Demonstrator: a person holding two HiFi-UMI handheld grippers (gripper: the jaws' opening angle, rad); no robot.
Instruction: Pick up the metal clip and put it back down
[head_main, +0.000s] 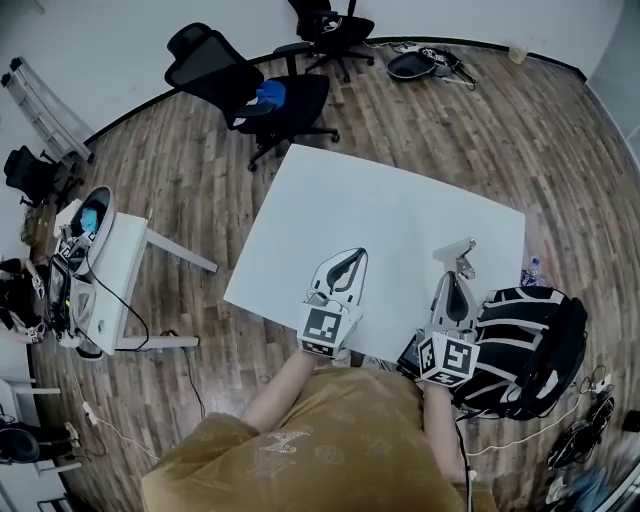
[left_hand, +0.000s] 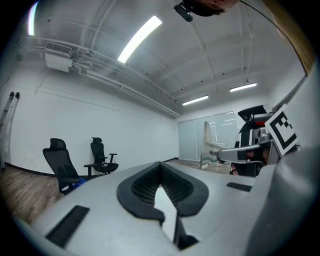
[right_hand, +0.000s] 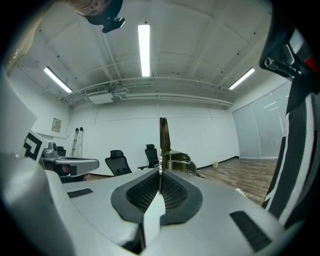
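A metal spring clip (head_main: 458, 252) is at the right side of the white table (head_main: 380, 210), near its front edge. My right gripper (head_main: 457, 276) is shut on one of the clip's handles. In the right gripper view the thin handle of the clip (right_hand: 163, 137) sticks up from between the closed pads, with the spring and the other arm behind it. Whether the clip touches the table I cannot tell. My left gripper (head_main: 357, 254) is over the table's front edge to the left, shut and empty (left_hand: 160, 166). The left gripper view also shows the clip (left_hand: 209, 146) off to the right.
A black-and-white striped backpack (head_main: 527, 345) lies on the floor by the table's right front corner, with a small bottle (head_main: 530, 270) beside it. Black office chairs (head_main: 262, 95) stand beyond the table's far corner. A small cluttered white desk (head_main: 108, 268) is at the left.
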